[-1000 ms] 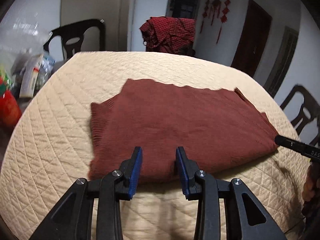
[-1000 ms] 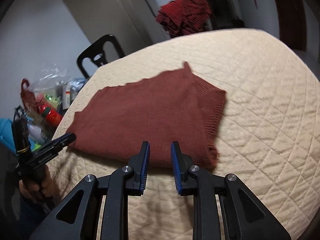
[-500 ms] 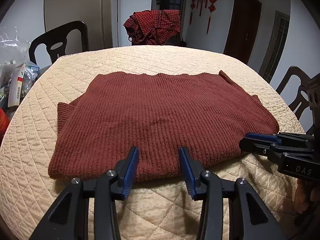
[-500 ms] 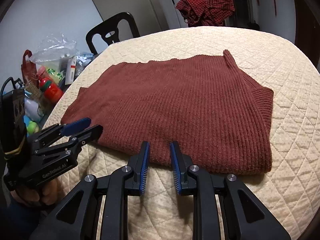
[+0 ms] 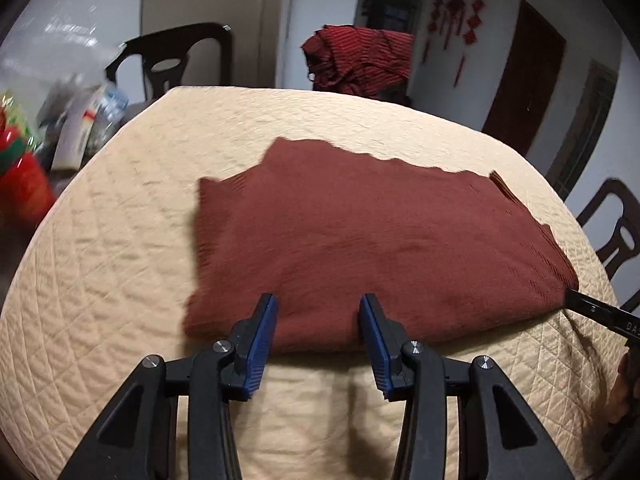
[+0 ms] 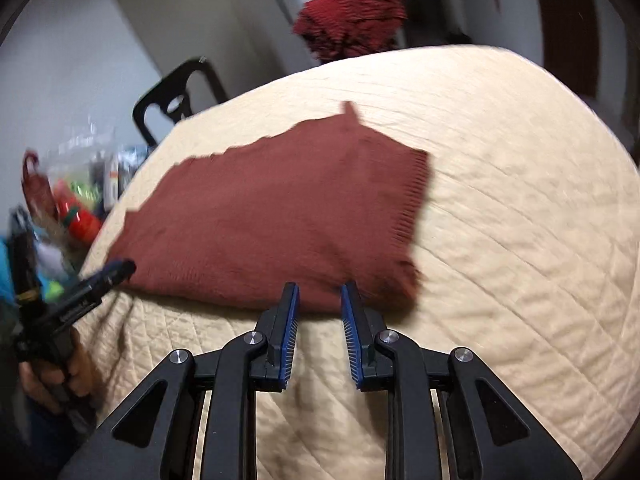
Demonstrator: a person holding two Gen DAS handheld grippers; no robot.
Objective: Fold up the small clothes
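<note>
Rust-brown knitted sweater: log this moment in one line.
rust-brown knitted sweater: folded, flat on beige quilted tablecloth | left hand-held gripper: open, near edge | right hand-held gripper: open, near edge

Bare quilted tabletop on all sides of the folded rust sweater, widest to its right. Open jaws of left gripper and right gripper at the near hem. Bags and bottles crowding the left edge; dark chair and red plaid cloth beyond the far edge.
</note>
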